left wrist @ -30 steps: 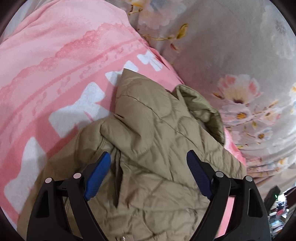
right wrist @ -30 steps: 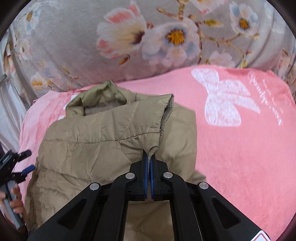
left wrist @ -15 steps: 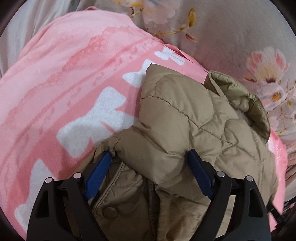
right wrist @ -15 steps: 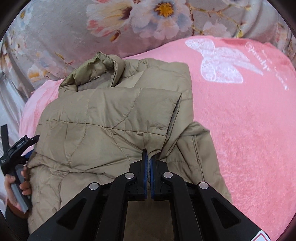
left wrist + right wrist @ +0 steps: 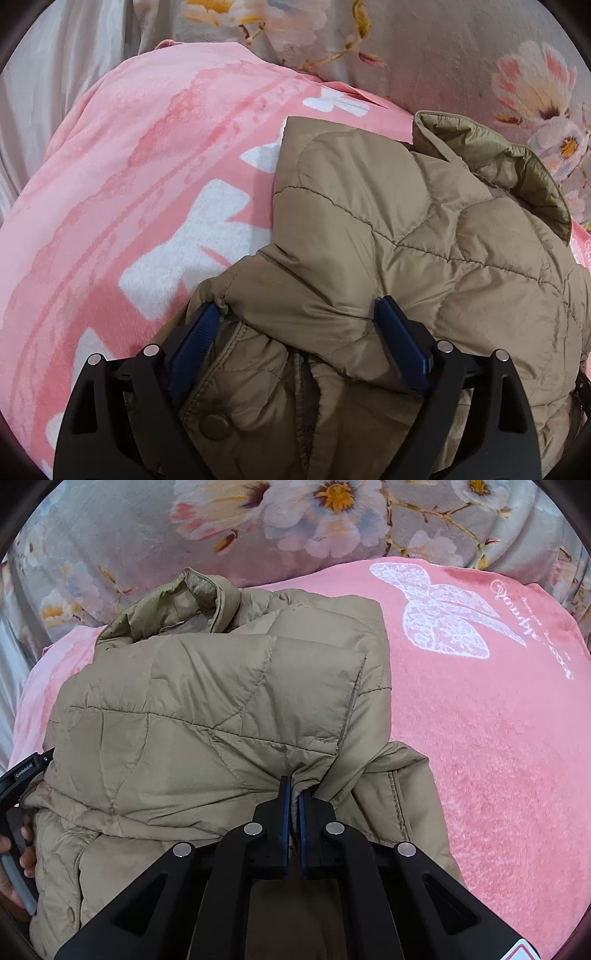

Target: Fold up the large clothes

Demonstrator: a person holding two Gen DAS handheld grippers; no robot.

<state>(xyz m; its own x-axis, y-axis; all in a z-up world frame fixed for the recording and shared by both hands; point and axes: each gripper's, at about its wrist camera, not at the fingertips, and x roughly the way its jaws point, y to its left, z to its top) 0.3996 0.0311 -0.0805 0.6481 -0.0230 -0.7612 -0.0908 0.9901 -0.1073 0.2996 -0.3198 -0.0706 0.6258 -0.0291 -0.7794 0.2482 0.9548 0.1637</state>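
Note:
A khaki quilted jacket (image 5: 388,229) lies on a pink blanket (image 5: 129,166), its collar toward the floral cover. A folded flap lies across its top. My left gripper (image 5: 295,328) is open, its blue pads on either side of the flap's lower edge, above a snap button (image 5: 213,426). In the right wrist view the jacket (image 5: 207,716) fills the left half of the frame. My right gripper (image 5: 294,797) is shut on the flap's lower corner. The left gripper's handle and the hand holding it show at the left edge (image 5: 18,812).
A grey floral cover (image 5: 295,520) runs along the far side of the pink blanket (image 5: 498,738), which has a white bow and script print (image 5: 443,616). Pale fabric (image 5: 44,81) lies at the far left.
The folded flap has come down over the jacket toward the near side, pulled by my right gripper. The left gripper has moved in closer over the flap's lower edge, still open.

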